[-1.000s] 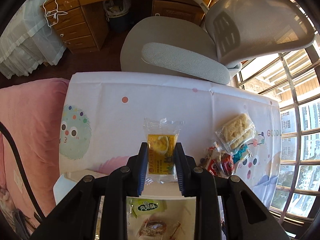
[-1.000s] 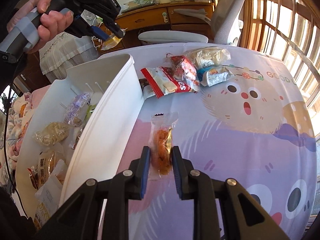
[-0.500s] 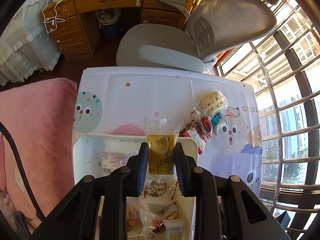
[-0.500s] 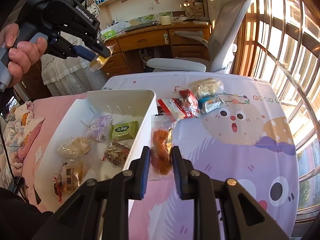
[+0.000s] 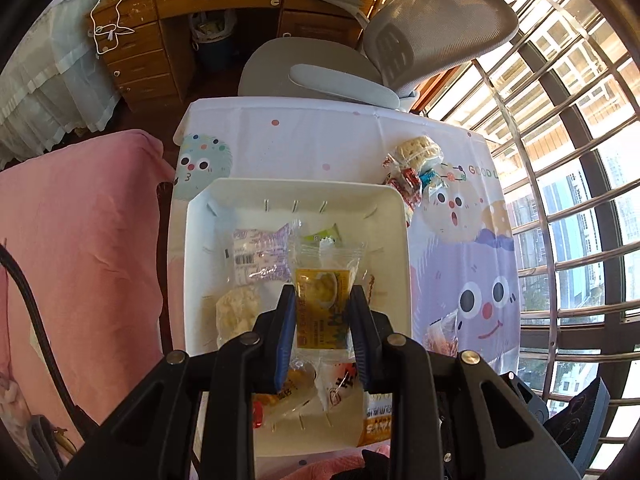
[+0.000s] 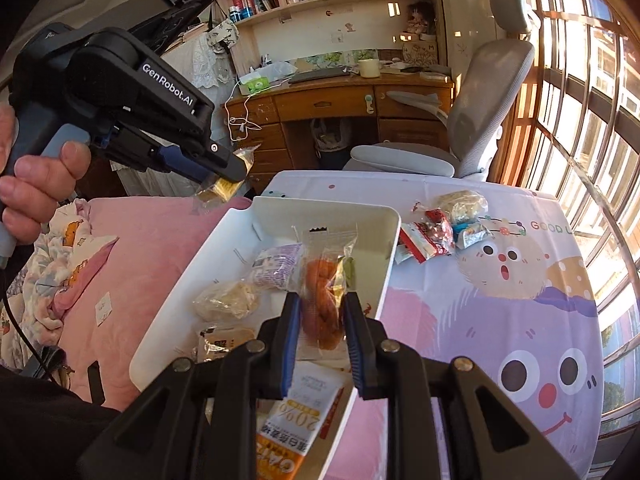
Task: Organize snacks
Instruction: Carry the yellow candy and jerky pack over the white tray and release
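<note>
My left gripper [image 5: 322, 300] is shut on a yellow snack packet [image 5: 322, 304] and hangs over the white bin [image 5: 396, 216], pointing steeply down. That gripper [image 6: 230, 170] also shows in the right wrist view, held high at the left by a hand [image 6: 36, 176], with the yellow packet [image 6: 222, 190] in its jaws. My right gripper [image 6: 320, 304] is shut on a clear packet with an orange twisted snack [image 6: 322, 300], above the white bin [image 6: 384, 268] near its right wall. Several wrapped snacks [image 6: 240, 300] lie inside the bin.
A small heap of snacks [image 6: 444, 224] lies on the cartoon tablecloth [image 6: 500, 320] right of the bin. A pink bed cover [image 5: 80, 260] borders the table on the left. A grey office chair [image 5: 400, 40] and a wooden desk [image 5: 200, 4] stand beyond the table's far edge.
Both grippers rose and drew back over the bin, each keeping its packet. The left one passed from above the tablecloth to above the bin; the right one crossed the bin's right wall.
</note>
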Demonstrator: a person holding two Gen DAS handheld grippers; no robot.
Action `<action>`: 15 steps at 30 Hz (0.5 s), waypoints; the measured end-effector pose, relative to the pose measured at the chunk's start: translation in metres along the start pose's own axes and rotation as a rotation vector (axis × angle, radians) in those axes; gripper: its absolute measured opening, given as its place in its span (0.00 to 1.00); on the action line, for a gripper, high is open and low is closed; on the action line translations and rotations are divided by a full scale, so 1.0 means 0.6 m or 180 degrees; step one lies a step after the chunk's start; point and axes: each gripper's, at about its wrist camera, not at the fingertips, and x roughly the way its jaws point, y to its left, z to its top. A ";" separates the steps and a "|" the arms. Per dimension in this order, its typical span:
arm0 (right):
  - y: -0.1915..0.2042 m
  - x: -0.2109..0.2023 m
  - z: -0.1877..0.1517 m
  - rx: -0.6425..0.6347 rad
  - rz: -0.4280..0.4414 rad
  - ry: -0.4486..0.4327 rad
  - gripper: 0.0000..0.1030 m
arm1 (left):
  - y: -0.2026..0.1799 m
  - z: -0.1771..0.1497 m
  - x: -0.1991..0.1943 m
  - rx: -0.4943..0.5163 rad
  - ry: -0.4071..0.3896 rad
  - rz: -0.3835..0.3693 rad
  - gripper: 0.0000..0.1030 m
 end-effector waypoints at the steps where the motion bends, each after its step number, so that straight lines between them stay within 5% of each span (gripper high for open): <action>1: 0.008 -0.003 -0.002 0.0003 0.0006 -0.0007 0.21 | 0.006 -0.011 -0.004 0.0010 -0.0001 -0.0011 0.24; 12: 0.079 -0.028 -0.031 0.0105 -0.0052 -0.0024 0.22 | 0.059 -0.107 -0.031 0.0141 0.0059 -0.0045 0.24; 14: 0.088 -0.028 -0.038 0.0166 -0.0073 0.0004 0.22 | 0.064 -0.118 -0.031 0.0166 0.0060 -0.0042 0.32; 15: 0.091 -0.027 -0.041 0.0203 -0.0054 0.0040 0.25 | 0.065 -0.123 -0.030 0.0178 0.0079 -0.0018 0.43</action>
